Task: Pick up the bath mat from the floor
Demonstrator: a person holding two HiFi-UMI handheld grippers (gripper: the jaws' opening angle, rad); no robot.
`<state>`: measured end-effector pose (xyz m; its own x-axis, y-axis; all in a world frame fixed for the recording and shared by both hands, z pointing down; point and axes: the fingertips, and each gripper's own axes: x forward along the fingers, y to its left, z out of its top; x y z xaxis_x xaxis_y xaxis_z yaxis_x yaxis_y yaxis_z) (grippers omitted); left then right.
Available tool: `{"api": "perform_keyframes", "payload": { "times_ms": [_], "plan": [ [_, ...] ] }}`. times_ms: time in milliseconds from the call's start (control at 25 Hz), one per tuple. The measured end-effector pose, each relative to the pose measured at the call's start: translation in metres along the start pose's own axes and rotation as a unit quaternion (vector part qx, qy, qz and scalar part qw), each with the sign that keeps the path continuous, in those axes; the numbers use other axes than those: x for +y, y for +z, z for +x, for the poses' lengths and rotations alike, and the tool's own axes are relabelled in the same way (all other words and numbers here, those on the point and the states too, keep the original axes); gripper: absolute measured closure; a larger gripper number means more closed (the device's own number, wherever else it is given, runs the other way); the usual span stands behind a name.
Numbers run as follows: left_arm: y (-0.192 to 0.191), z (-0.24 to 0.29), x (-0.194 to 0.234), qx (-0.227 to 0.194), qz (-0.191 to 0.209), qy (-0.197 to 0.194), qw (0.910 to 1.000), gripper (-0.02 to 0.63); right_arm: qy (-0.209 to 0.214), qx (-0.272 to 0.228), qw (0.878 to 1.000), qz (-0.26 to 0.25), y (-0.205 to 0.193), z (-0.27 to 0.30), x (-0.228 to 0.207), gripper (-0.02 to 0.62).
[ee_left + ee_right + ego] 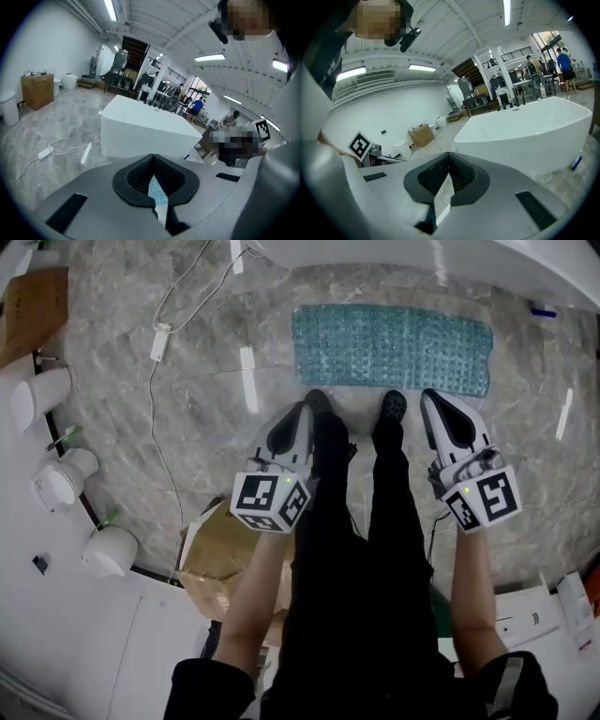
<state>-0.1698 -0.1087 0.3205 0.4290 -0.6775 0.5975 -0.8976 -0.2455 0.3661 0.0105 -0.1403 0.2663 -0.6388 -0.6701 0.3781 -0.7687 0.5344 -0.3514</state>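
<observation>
Left gripper, right gripper slant down — bath mat ahead.

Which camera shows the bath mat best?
Head view: the whole teal bath mat lies flat by the bathtub. Left gripper view catches only a teal sliver past its jaws; right gripper view shows none.
</observation>
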Motion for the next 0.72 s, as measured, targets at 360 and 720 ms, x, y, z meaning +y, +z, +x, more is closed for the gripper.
{"api": "perform_keyframes", "payload": {
  "times_ms": [360,720],
  "plan": [
    [-0.111,0.100,0.084,0.052,-0.014,-0.027,0.9982,0.597,0.007,0.048,0.998,0.031,-0.135,0.112,-0.008,0.583],
    [-0.249,0.189,0.189,0.097,-0.011,0.006,0.9952,0.597,0.025,0.100,0.994,0.042,-0.290,0.215,-0.025,0.583]
  ]
}}
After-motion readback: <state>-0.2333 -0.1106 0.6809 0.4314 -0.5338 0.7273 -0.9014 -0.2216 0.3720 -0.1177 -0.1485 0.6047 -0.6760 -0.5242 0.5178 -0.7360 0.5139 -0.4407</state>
